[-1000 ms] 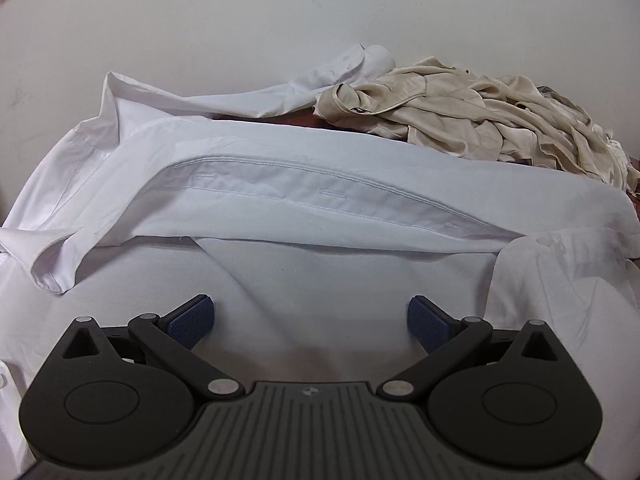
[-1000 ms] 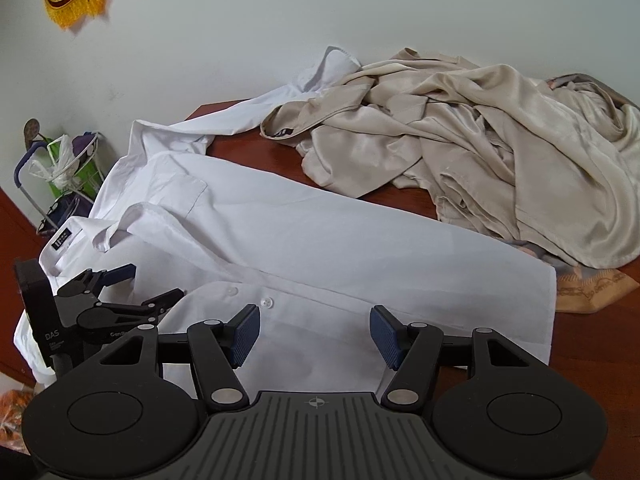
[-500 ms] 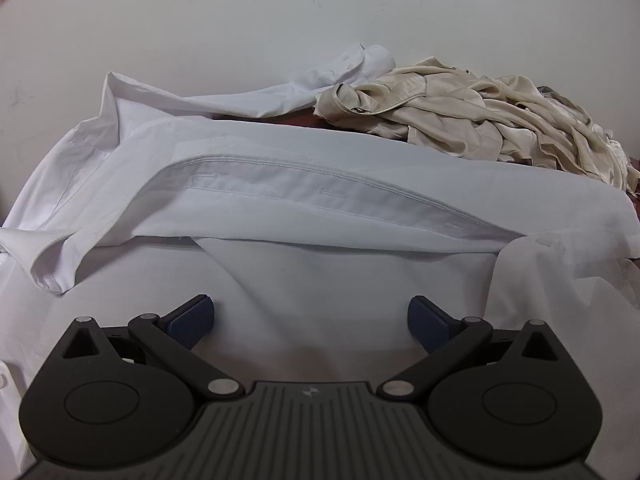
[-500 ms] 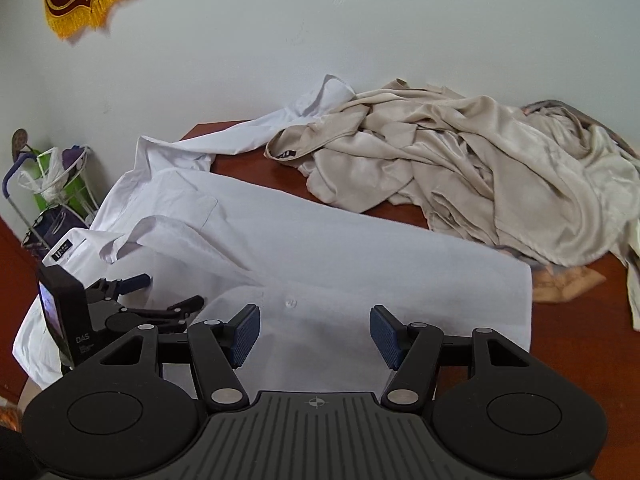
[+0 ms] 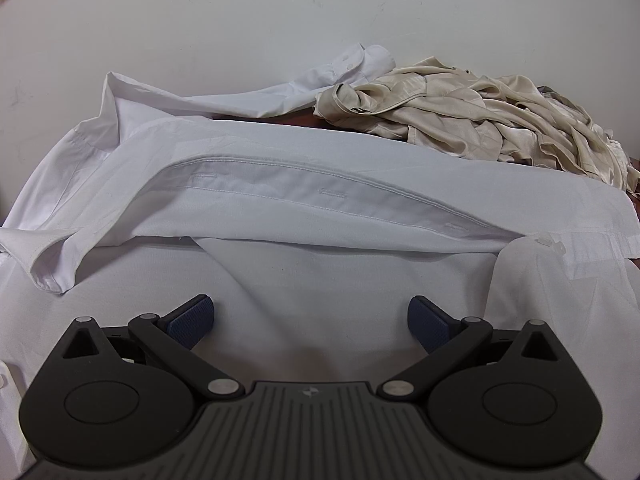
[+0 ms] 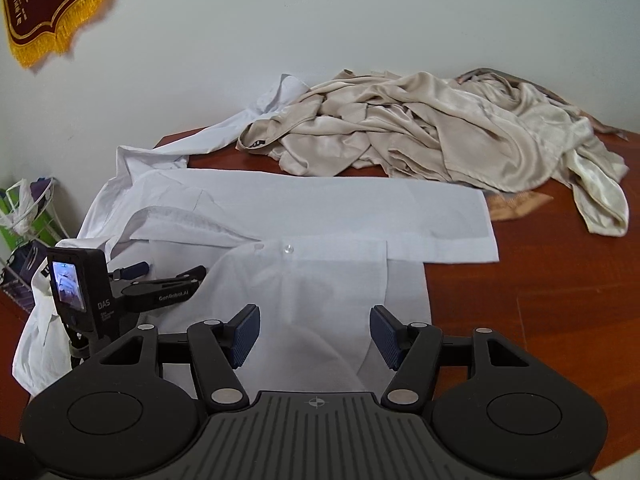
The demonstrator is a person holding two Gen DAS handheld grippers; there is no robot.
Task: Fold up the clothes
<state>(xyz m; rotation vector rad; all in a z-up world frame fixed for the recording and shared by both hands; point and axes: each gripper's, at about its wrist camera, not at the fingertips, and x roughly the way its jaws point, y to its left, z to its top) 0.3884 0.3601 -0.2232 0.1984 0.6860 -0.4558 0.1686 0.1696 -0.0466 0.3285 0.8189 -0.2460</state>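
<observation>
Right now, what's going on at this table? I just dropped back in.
A person holding two grippers is folding a white shirt spread on the wooden table. Both grippers are open and hold nothing: the left gripper is low over the shirt's front near the buttonhole placket, the right gripper near the hem end. A crumpled beige garment waits behind, unfolded.
</observation>
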